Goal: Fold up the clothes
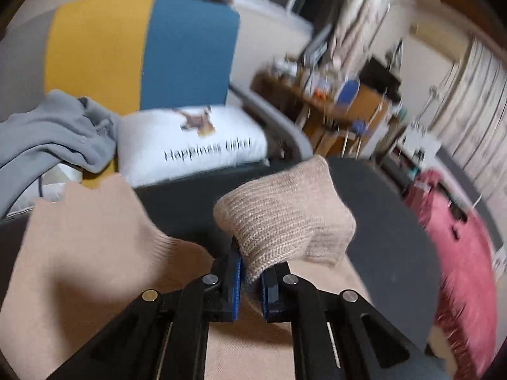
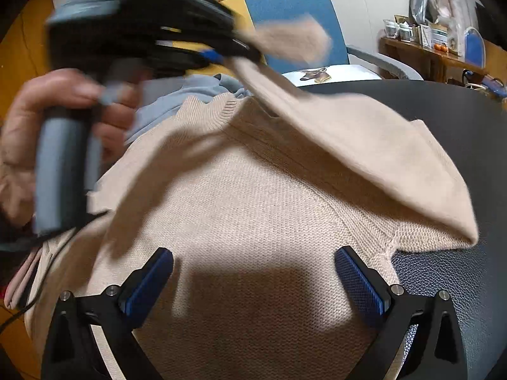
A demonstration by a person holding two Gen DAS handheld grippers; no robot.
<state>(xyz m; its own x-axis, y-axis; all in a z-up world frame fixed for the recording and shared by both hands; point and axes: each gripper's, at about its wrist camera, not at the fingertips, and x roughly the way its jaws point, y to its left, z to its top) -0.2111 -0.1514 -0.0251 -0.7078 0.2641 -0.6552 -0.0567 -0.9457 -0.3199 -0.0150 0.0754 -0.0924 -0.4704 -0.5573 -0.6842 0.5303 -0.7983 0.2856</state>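
Left wrist, sweater cuff (image 1: 285,212) between jaws

- Beige knit sweater (image 2: 253,209) lies spread flat on a dark leather-like surface, ribbed collar at the far edge.
- Its sleeve (image 2: 364,133) is lifted and drawn diagonally across the body; the ribbed cuff (image 1: 282,212) is raised.

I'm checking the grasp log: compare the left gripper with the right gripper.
The left gripper is shut on the beige sweater's cuff and lifts the sleeve; the right gripper is open and holds nothing. The left one is raised above the sweater; the right one hangs low over the sweater body. Both have black frames and blue fingers.
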